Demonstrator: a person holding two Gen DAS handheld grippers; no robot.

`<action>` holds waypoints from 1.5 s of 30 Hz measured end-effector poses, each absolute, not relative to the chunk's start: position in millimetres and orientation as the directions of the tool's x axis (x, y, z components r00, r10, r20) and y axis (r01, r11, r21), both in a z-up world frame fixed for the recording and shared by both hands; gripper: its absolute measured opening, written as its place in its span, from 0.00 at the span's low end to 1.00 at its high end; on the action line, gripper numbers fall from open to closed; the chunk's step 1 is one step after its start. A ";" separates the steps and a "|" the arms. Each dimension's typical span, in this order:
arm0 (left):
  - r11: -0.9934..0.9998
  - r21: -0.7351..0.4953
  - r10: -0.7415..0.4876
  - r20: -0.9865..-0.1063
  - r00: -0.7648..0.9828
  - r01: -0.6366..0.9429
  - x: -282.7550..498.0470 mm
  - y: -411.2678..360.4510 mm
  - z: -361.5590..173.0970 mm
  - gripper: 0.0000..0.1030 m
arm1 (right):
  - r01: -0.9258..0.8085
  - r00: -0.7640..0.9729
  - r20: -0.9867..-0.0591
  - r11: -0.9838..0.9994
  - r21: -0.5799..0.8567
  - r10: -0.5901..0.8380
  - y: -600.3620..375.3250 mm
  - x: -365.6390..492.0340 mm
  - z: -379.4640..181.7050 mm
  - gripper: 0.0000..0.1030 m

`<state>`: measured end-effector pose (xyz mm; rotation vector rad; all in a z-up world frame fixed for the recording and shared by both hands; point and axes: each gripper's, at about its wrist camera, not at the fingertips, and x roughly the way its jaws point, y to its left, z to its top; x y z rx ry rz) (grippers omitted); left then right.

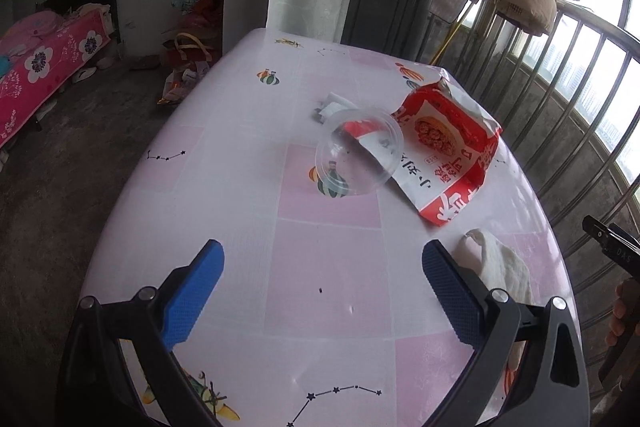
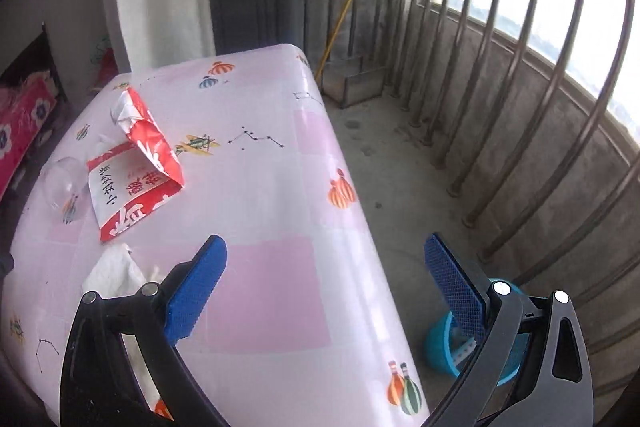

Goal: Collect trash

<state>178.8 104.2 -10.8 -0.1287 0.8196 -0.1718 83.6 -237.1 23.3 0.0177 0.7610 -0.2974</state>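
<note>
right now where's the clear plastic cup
In the left wrist view the clear plastic cup lies on its side mid-table, overlapping the red and white snack bag, with small white scraps just beyond it.

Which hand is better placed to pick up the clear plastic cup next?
Left. The left gripper is open and faces the cup directly; the right gripper points past the table's edge.

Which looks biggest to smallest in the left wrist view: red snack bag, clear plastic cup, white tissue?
1. red snack bag, clearly largest.
2. clear plastic cup and white tissue look about alike; the tissue lies nearer the camera and is partly hidden, so I won't rank them.
</note>
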 end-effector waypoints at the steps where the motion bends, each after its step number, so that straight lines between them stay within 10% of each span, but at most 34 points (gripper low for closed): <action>1: 0.975 -0.194 -0.218 -0.700 0.680 0.112 185.3 107.2 -7.7 0.94 | 0.234 0.706 -0.673 0.970 -0.074 -0.221 -230.0 90.0 29.3 0.92; 10: 0.892 -0.425 -0.408 -0.606 0.682 0.156 281.0 139.7 -1.3 0.94 | 0.071 0.747 -0.613 0.886 0.458 0.257 -260.4 189.3 40.3 0.92; 15: 0.886 -0.412 -0.442 -0.613 0.655 0.212 357.3 129.0 -5.9 0.93 | 0.101 0.615 -0.647 0.768 0.632 0.451 -271.7 281.4 3.8 0.73; 27: 0.879 -0.338 -0.465 -0.762 0.450 0.337 446.8 58.6 -72.4 0.26 | 0.009 0.366 -0.677 0.725 0.688 0.638 -212.7 357.3 -59.3 0.50; 45: 0.801 -0.420 -0.573 -0.743 0.346 0.426 287.2 44.1 -65.2 0.20 | -0.070 0.290 -0.686 0.730 0.680 0.667 -159.9 240.8 -61.1 0.49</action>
